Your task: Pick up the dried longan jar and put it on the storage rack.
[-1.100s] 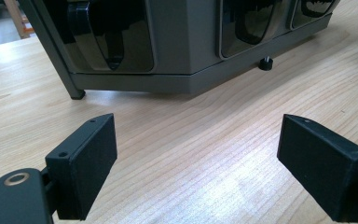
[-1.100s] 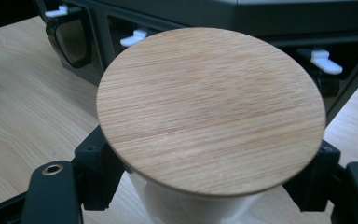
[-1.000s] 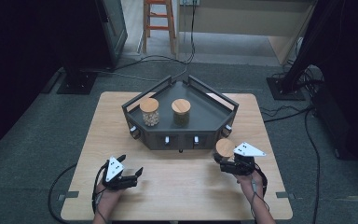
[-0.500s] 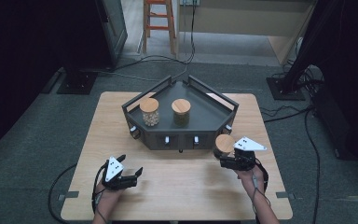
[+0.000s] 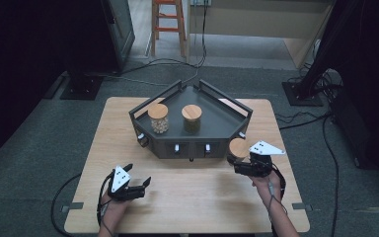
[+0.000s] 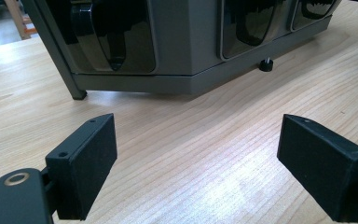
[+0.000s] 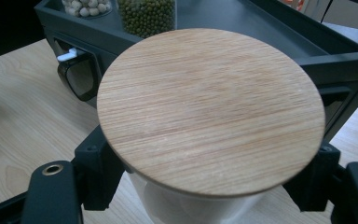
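- Right gripper view has my right gripper [image 7: 205, 186] clamped on a wooden-lidded jar [image 7: 209, 112] just under its lid, lifted beside the tray's right front corner, at about 4 o'clock from the tray's middle.
- My left gripper [image 5: 131, 185] sits at 7 o'clock, jaws spread wide with nothing between them.
- Risk: the glass is smooth and I grip high, so the jar could tilt or slip if I swing fast.
- Risk: the tray [image 5: 237, 111] has a raised rail; coming in too low would knock the jar's base on it.
- Risk: setting down too near the mung-bean jar [image 5: 192, 118] could bump it.
- Count: three jars in all, with the white-bean jar [image 5: 158, 117] and the mung-bean jar on the tray; one tray, two grippers, one table [image 5: 197, 197], one stool [image 5: 167, 19] at 12 o'clock.
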Motion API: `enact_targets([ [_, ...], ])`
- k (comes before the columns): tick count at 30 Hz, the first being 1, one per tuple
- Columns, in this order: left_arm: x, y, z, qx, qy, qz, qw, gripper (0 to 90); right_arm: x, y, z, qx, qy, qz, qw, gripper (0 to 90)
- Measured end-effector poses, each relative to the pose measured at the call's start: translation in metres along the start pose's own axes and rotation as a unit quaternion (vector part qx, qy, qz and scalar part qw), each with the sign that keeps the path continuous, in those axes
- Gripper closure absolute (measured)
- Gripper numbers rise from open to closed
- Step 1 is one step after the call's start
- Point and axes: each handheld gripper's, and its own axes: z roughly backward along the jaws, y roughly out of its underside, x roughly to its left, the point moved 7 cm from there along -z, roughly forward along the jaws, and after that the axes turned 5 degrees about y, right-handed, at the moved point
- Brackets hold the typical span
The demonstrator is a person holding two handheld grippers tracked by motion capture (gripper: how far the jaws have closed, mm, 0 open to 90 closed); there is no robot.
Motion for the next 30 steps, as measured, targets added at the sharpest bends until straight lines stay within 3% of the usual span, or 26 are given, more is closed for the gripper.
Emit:
enact_targets([
  [30, 0.0, 0.0, 0.001, 0.0, -0.004, -0.002, 1.0, 11.8, -0.006, -0.034, 0.003, 0.008, 0.001, 0.014, 0.9999, 25.3],
])
